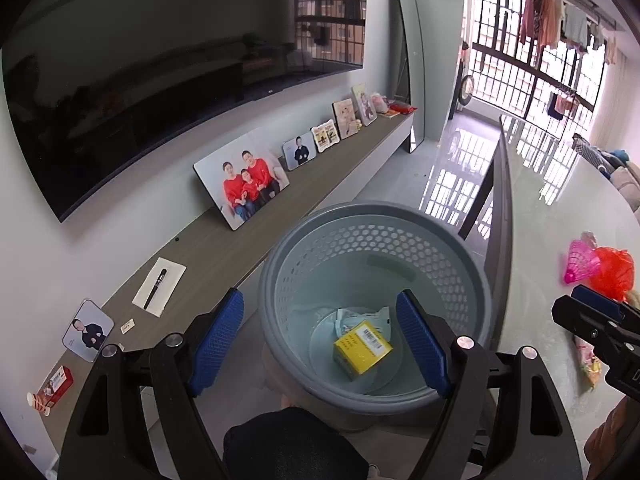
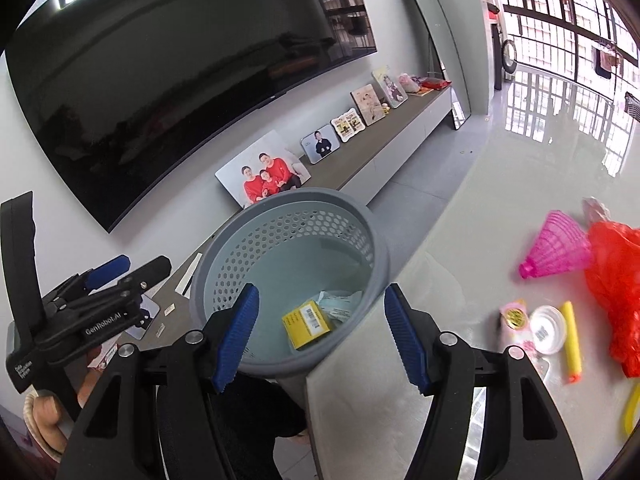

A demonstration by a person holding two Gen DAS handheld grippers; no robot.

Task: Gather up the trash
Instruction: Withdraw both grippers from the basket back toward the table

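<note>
A grey perforated bin (image 1: 372, 216) stands on the floor beside the table; it also shows in the right wrist view (image 2: 304, 200). Inside lie a yellow box (image 1: 362, 350) (image 2: 306, 322) and a pale wrapper (image 1: 362, 315) (image 2: 340, 304). My left gripper (image 1: 320, 346) is open and empty above the bin. My right gripper (image 2: 322, 334) is open and empty over the bin's rim and the table edge. On the table (image 2: 460, 240) lie a pink shuttlecock (image 2: 556, 246), a red plastic bag (image 2: 616, 280), a yellow foam dart (image 2: 572, 342), a round white lid (image 2: 546, 330) and a pink wrapper (image 2: 514, 318).
A long TV shelf (image 1: 248, 240) along the wall carries photo frames (image 1: 242, 178), a pen on paper (image 1: 159, 286) and a red box (image 1: 56, 386). A large TV (image 1: 160, 60) hangs above. The left gripper appears in the right wrist view (image 2: 108, 276).
</note>
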